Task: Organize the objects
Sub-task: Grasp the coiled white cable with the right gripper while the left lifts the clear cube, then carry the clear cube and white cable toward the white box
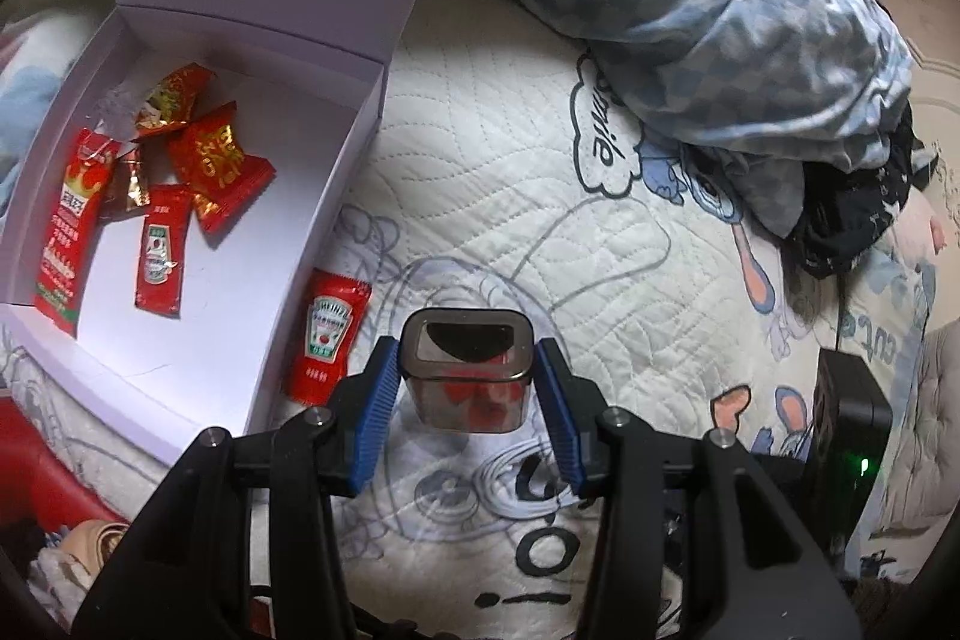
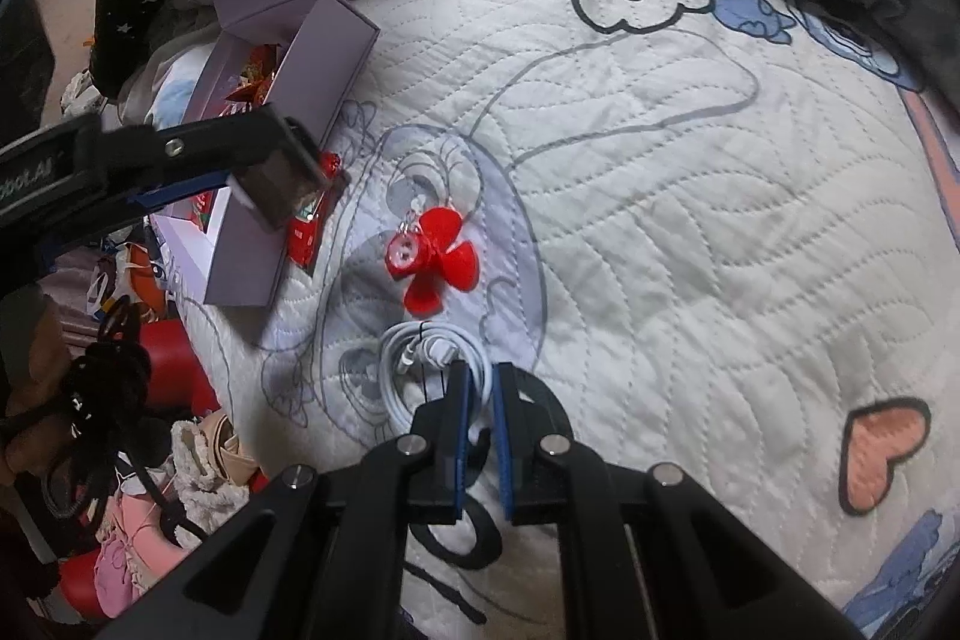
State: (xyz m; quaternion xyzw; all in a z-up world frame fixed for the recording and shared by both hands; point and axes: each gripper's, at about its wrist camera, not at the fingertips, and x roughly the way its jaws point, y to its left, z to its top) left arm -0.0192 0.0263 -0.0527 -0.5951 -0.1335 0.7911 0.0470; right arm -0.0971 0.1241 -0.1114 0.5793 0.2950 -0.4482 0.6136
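You are partway through: several red sauce packets (image 1: 162,196) already lie in the open white box (image 1: 336,196) at far left, while a Heinz ketchup packet (image 1: 327,340) lies on the bed (image 1: 510,160) just outside it. Your left gripper (image 1: 468,382) pinches a small clear container (image 1: 467,370) between its blue fingers (image 1: 375,400). Your right gripper (image 2: 480,436) has its fingers nearly together, apparently around a strand of the coiled white cable (image 2: 414,358), near the red propeller (image 2: 432,259), still loose.

quilted cloth bedspread (image 2: 660,220) looking matt | ketchup sachets (image 1: 327,340) shining glossy | red plastic propeller (image 2: 435,256) gleaming | cardboard box (image 1: 288,292) appearing smooth, matt
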